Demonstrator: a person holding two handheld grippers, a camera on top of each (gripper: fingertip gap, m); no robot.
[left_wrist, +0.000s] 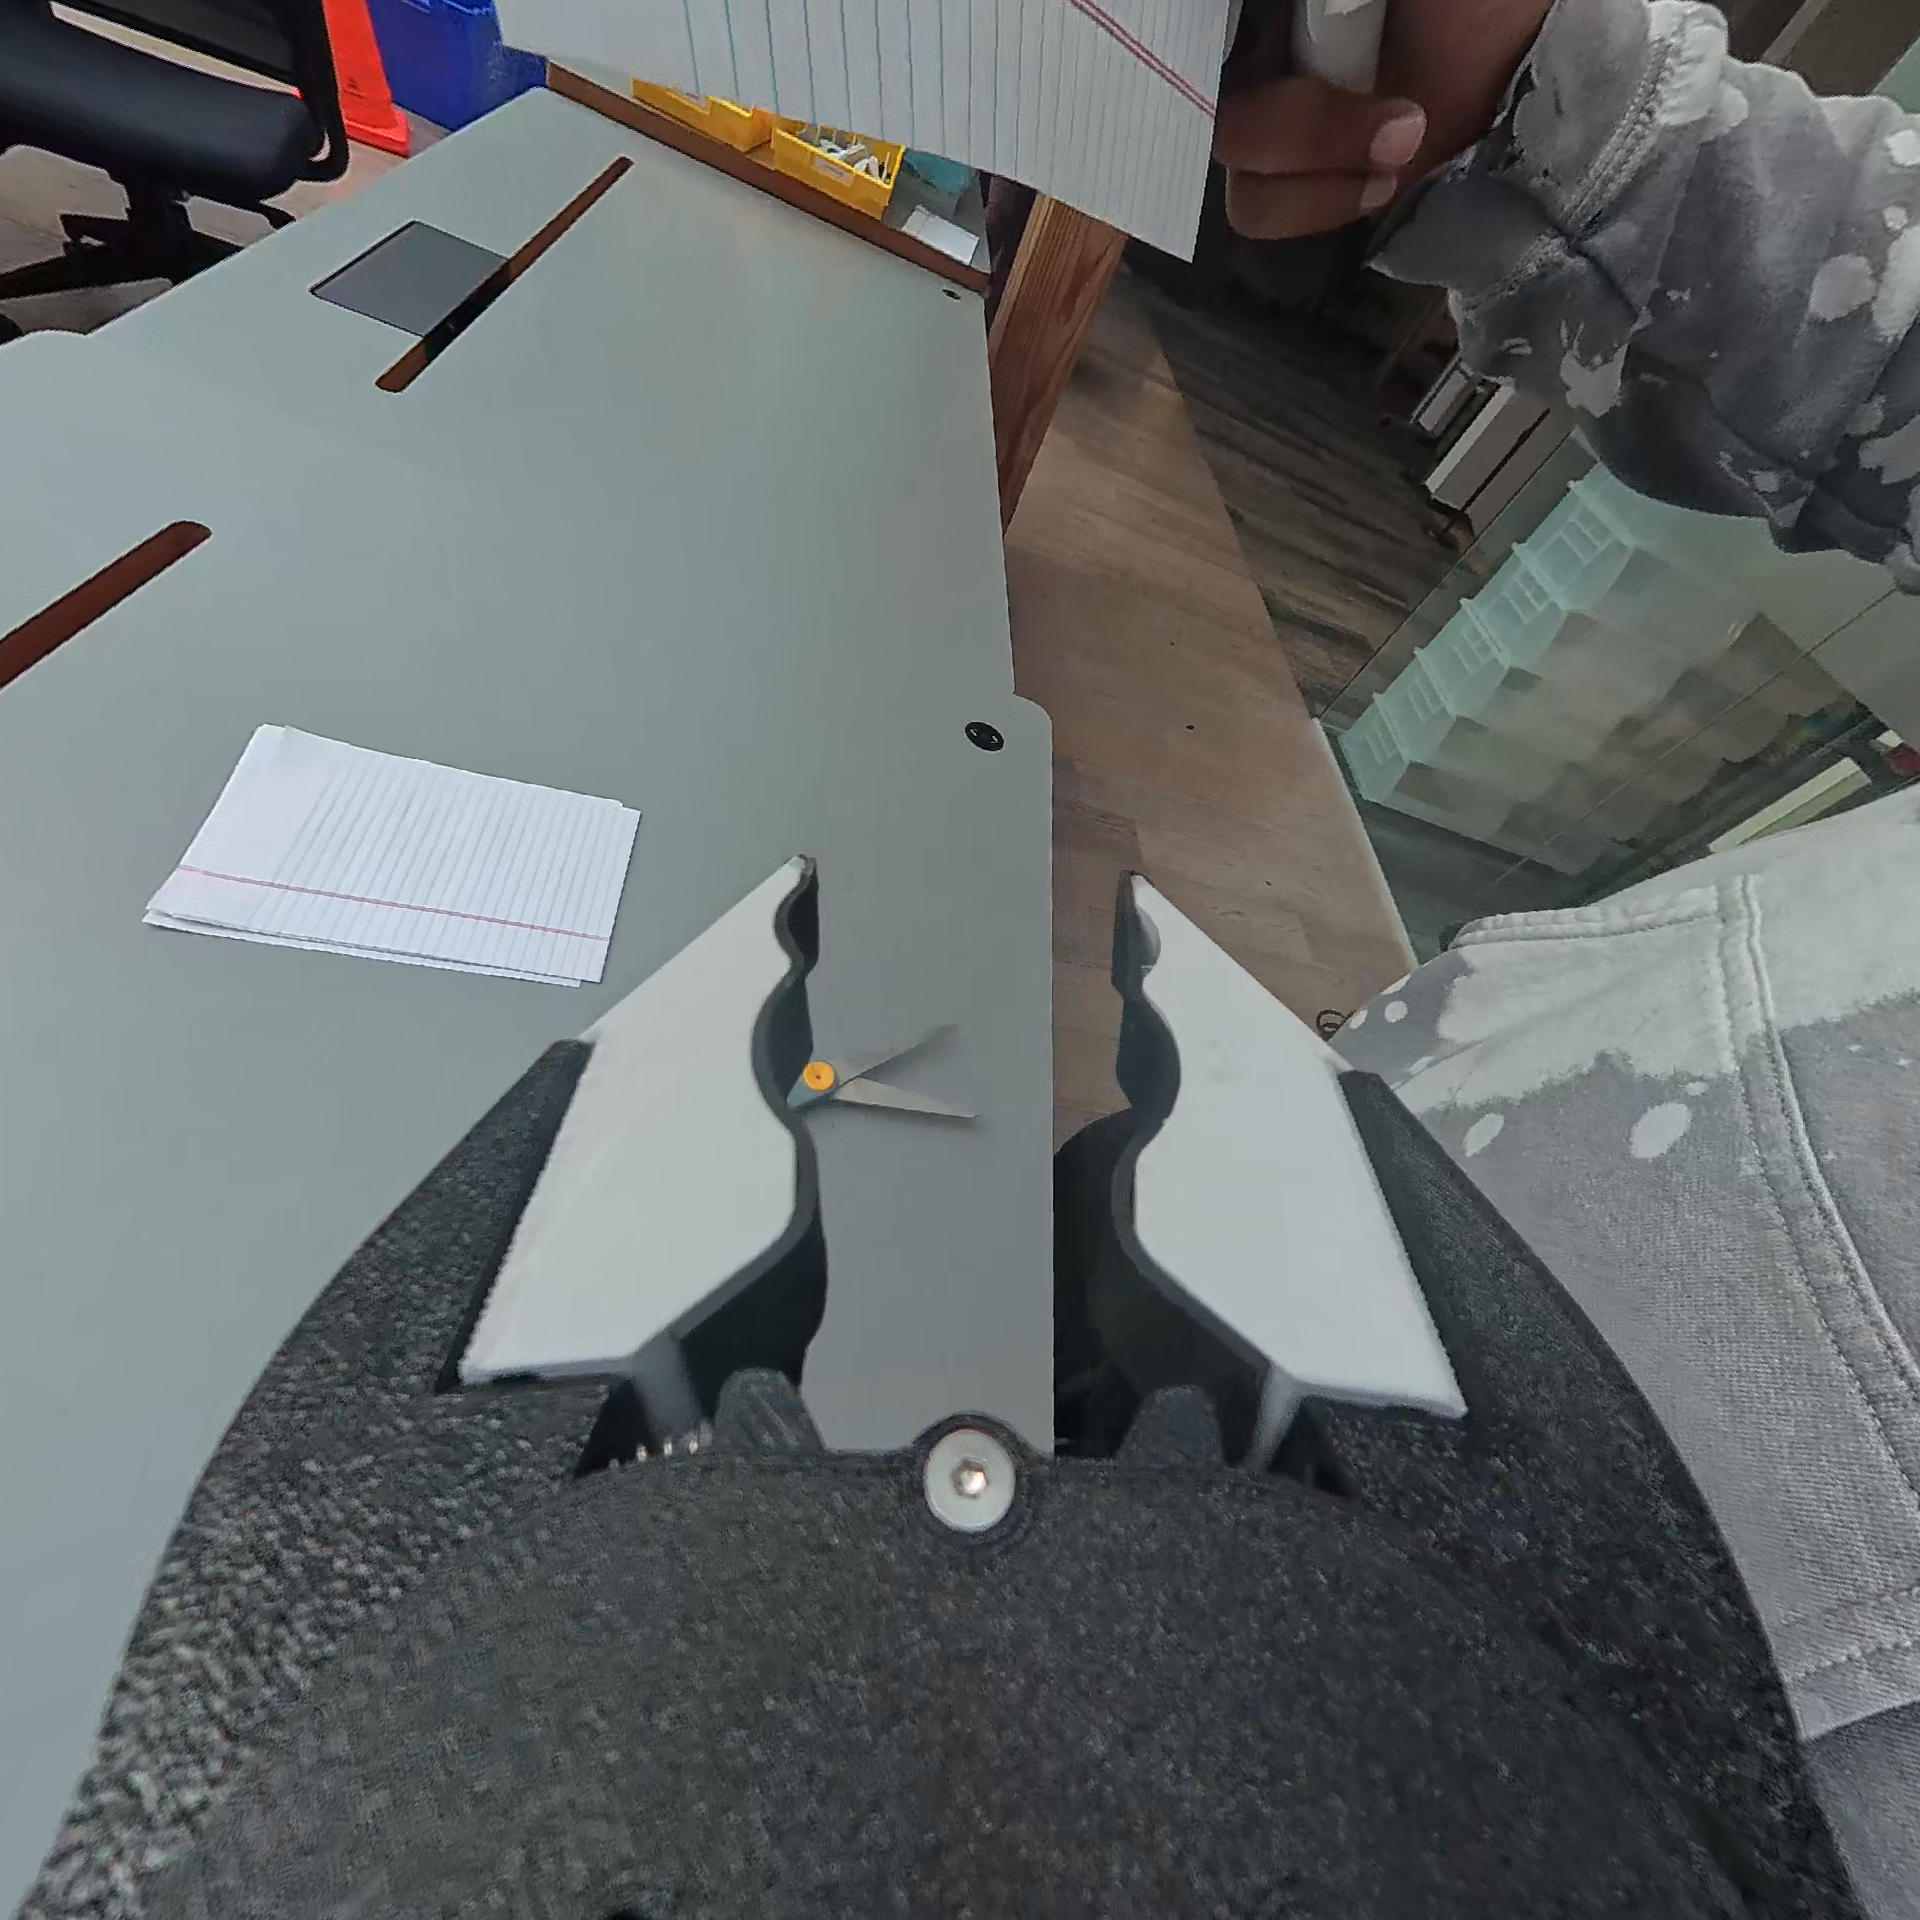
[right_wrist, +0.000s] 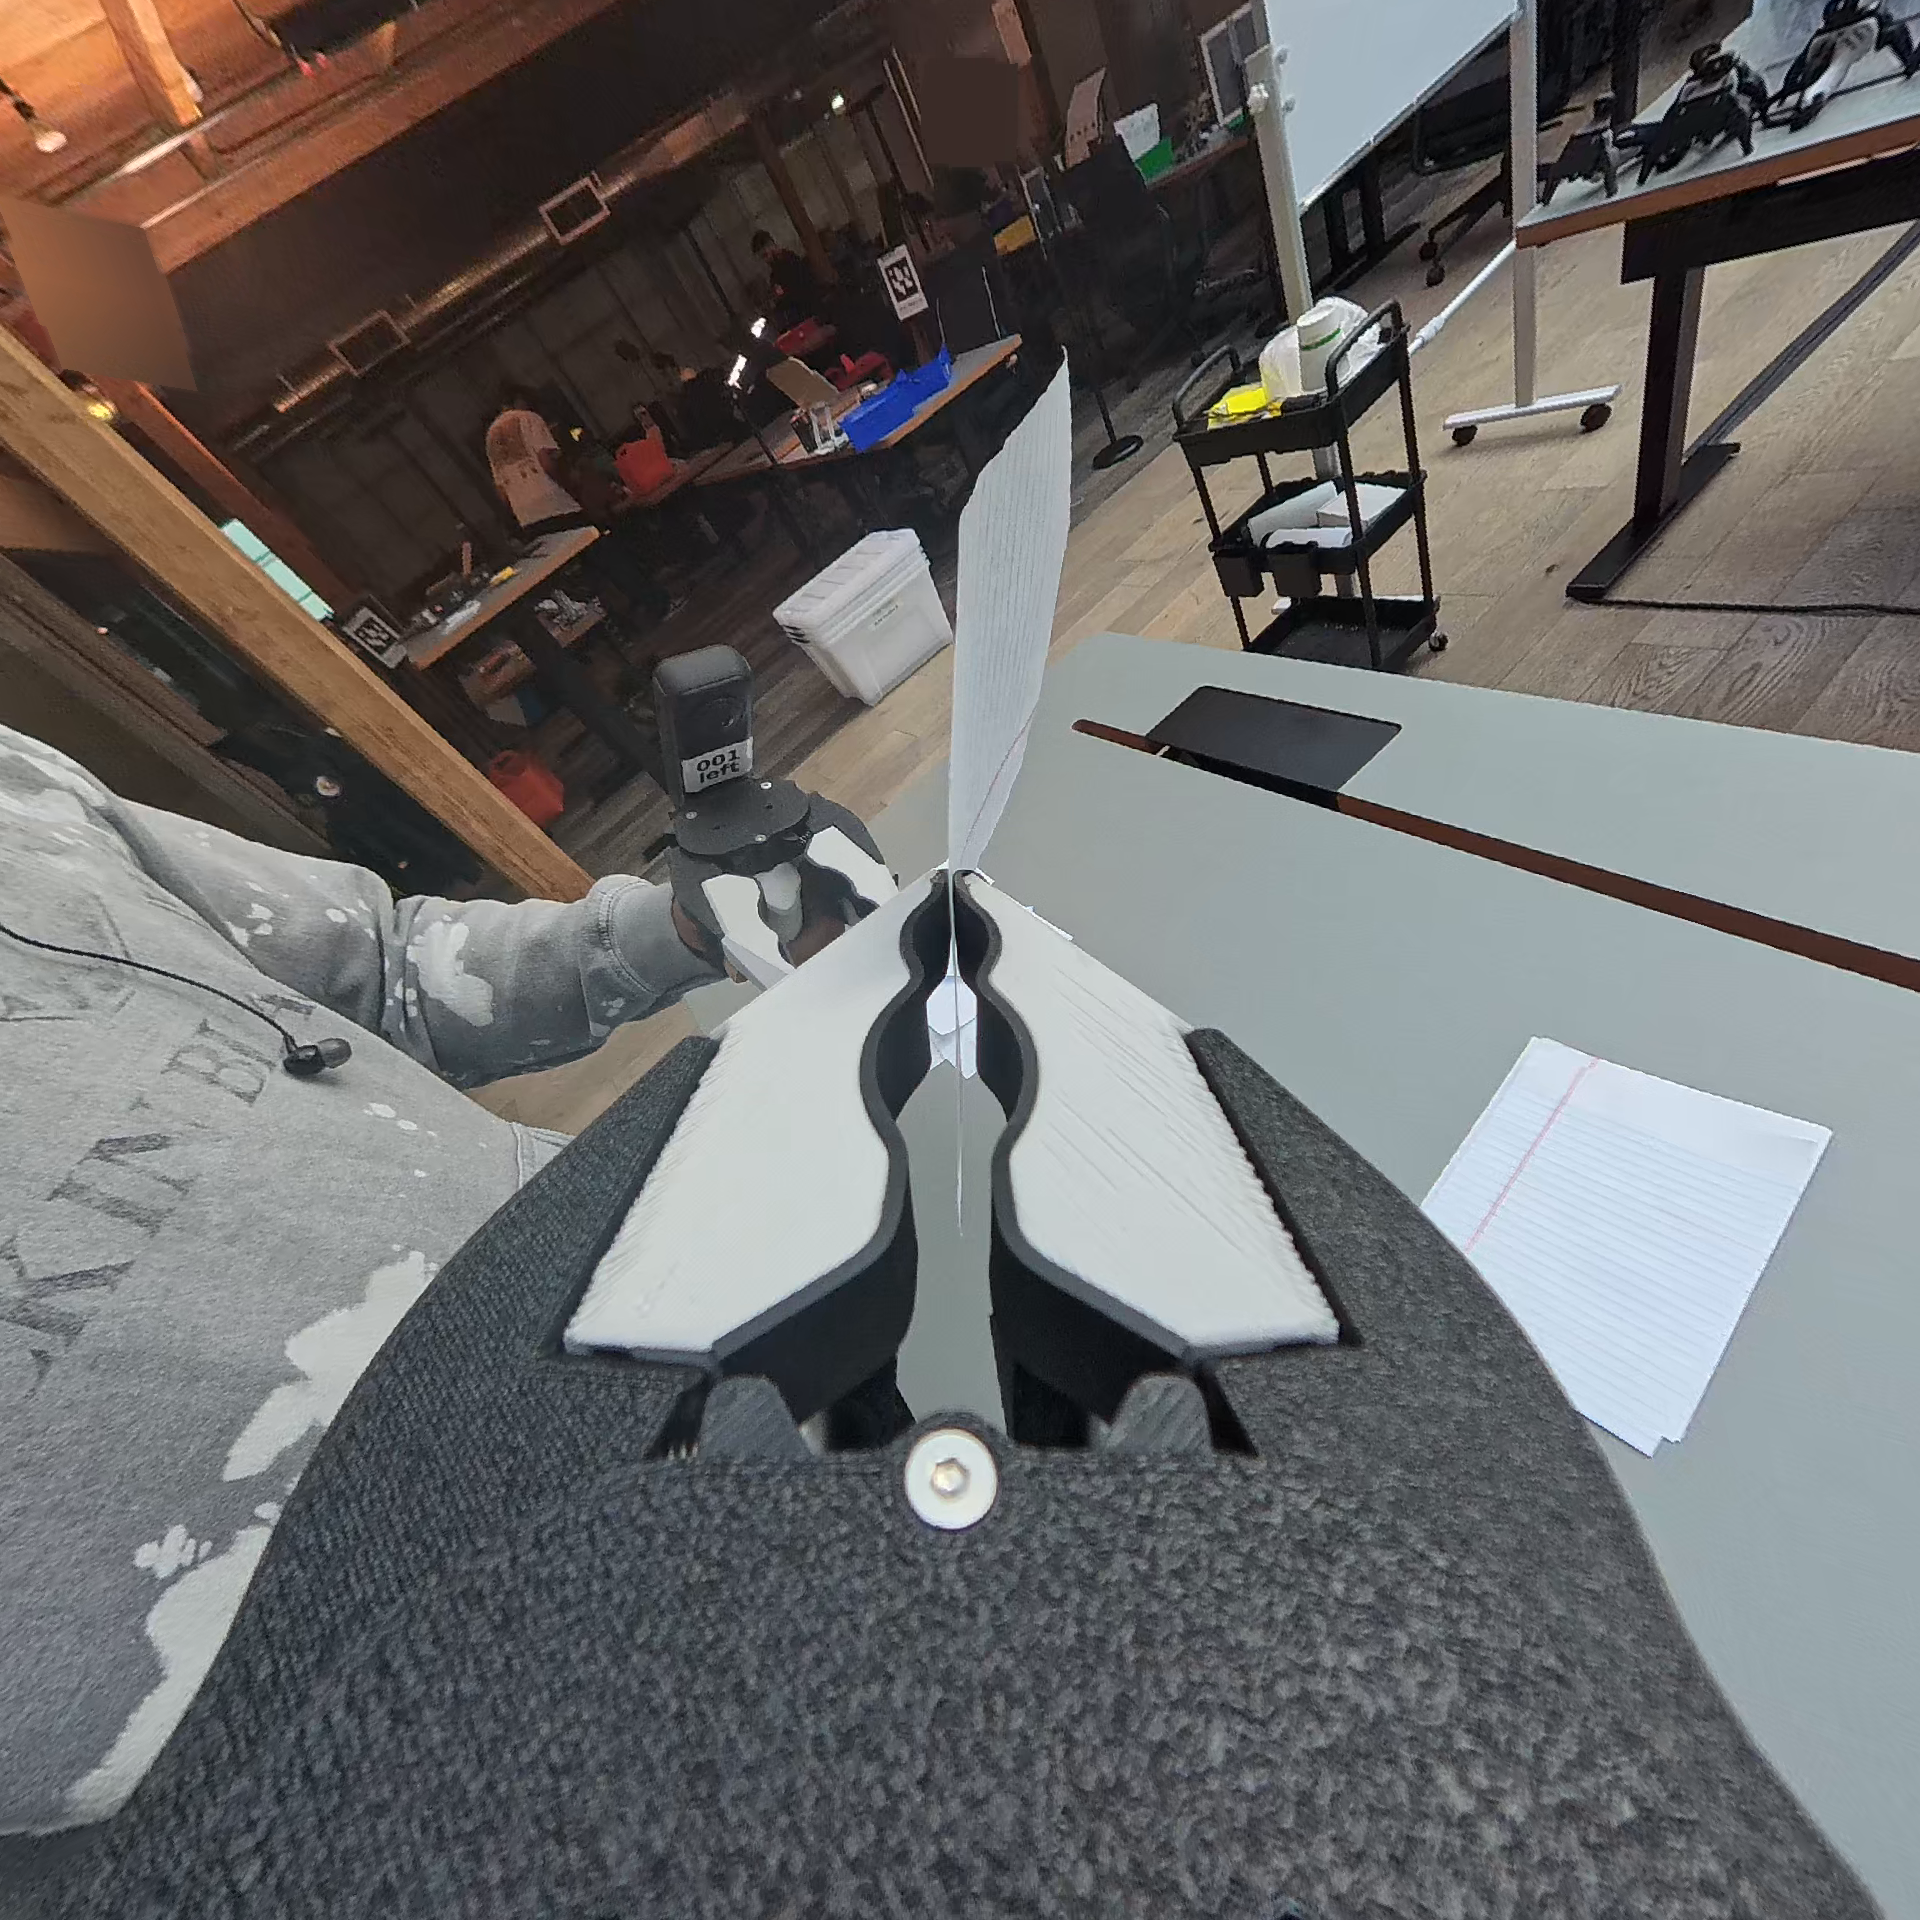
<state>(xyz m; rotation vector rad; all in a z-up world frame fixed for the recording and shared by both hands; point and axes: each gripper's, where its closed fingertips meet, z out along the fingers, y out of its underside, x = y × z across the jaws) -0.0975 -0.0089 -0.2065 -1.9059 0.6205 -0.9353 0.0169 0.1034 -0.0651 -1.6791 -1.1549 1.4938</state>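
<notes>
Scissors (left_wrist: 873, 1086) lie blades apart, unheld, beneath our wide-open left gripper (left_wrist: 966, 883); our right gripper (right_wrist: 951, 883) pinches a lined paper sheet (right_wrist: 1013, 613) upright by its bottom edge. We judge it light, floppy, easily creased.

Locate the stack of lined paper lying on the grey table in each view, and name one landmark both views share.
Left wrist view: stack of lined paper, left of centre, flat on the grey table.
Right wrist view: lower right, beside the right tool.
Shared landmark: the dark square beside the table's slot.

Even, soft daylight; strong fisheye bending at edges; dim, warm background; slight blur up close
</notes>
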